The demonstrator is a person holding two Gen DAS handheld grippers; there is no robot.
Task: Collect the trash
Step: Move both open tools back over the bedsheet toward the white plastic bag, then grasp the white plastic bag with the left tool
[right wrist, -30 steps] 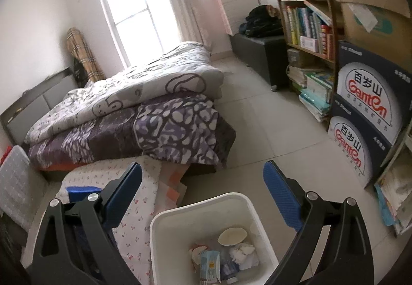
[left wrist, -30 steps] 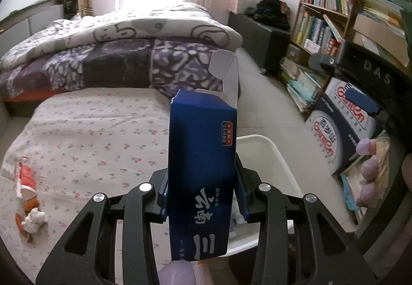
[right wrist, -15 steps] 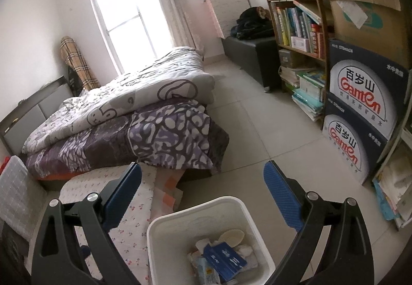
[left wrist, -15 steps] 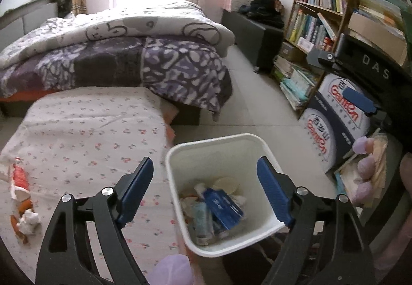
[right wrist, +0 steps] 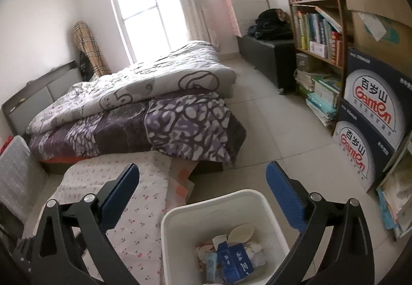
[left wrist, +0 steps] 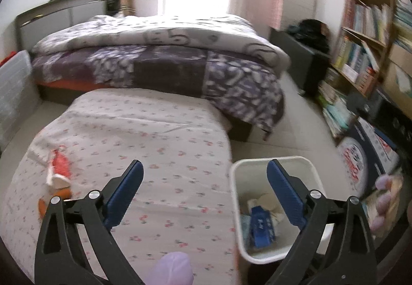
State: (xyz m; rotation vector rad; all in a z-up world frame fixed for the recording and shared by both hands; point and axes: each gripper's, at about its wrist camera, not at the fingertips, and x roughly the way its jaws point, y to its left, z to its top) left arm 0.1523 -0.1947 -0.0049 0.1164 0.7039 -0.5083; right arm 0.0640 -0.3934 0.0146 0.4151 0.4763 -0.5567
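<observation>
A low pad (left wrist: 144,140) with a flowery sheet lay on the floor (right wrist: 280,140), touching the foot of the bed (right wrist: 134,109). Some trash (left wrist: 58,182), red, white and orange, lay on the pad near its left edge. A white bin (right wrist: 185,228) stood on the floor just beside the pad. Two dark boxes (right wrist: 368,125) stood stacked on the floor by the bookshelf (right wrist: 316,22).

Bin (left wrist: 275,254) sits just right of the mattress (left wrist: 154,135), box (right wrist: 235,263) in it, wrappers (left wrist: 58,176) way off left on the mattress.
</observation>
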